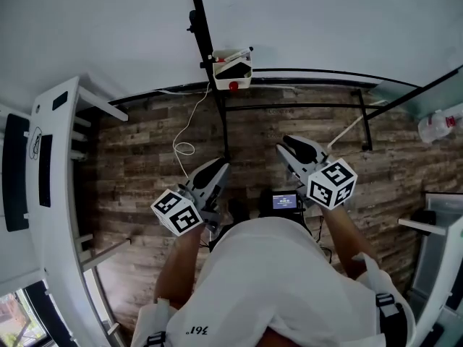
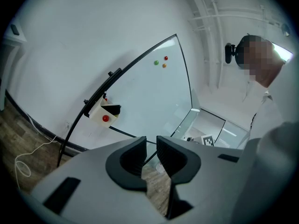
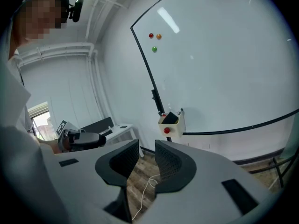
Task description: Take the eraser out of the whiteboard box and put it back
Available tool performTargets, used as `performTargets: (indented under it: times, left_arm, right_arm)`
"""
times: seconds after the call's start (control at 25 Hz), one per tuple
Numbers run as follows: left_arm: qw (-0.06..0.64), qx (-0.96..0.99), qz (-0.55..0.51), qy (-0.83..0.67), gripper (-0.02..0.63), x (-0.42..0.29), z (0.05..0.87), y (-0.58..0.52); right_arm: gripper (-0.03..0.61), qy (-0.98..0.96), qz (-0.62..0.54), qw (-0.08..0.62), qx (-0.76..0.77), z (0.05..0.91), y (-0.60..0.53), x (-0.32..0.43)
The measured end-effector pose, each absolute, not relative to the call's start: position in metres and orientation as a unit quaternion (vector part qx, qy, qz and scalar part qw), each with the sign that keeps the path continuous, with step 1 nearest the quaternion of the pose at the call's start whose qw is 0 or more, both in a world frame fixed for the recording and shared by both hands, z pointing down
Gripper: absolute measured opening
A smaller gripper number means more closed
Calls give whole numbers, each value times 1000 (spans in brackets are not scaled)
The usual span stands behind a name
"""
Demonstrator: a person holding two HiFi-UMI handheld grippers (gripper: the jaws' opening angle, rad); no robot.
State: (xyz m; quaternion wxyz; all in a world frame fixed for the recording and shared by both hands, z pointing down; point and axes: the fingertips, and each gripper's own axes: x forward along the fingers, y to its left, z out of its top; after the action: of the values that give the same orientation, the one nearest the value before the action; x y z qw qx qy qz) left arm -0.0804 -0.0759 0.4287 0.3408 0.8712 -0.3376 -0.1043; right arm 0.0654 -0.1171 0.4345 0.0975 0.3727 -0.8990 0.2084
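Observation:
The white whiteboard box (image 1: 232, 72) with a red knob hangs on the whiteboard's black frame, straight ahead of me. A black eraser (image 1: 233, 69) sits inside it, beside a marker. Both grippers are held out over the wooden floor, well short of the box. My left gripper (image 1: 219, 166) stands open, with only a narrow gap and nothing between its pads. In the left gripper view the box (image 2: 105, 113) lies up and to the left of the left gripper (image 2: 151, 148). My right gripper (image 1: 287, 144) is open and empty too. In the right gripper view the box (image 3: 172, 122) and the eraser (image 3: 171, 117) lie just above the right gripper (image 3: 147, 155).
The whiteboard's black stand (image 1: 289, 107) spreads over the floor below the box. A white cable (image 1: 184, 147) loops on the floor. A white desk (image 1: 51, 194) runs along the left, a white surface (image 1: 441, 223) and a bottle (image 1: 441, 125) at right. A small screen (image 1: 284, 202) lies by my feet.

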Motion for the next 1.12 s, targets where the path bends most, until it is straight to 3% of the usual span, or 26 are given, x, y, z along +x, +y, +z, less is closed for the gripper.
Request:
performTargets:
  times: [1.12]
  left_arm:
    - [247,904,-50,-346,64,-71,441,-180]
  right_arm:
    - [123,-918,87,200,330,434,-240,35]
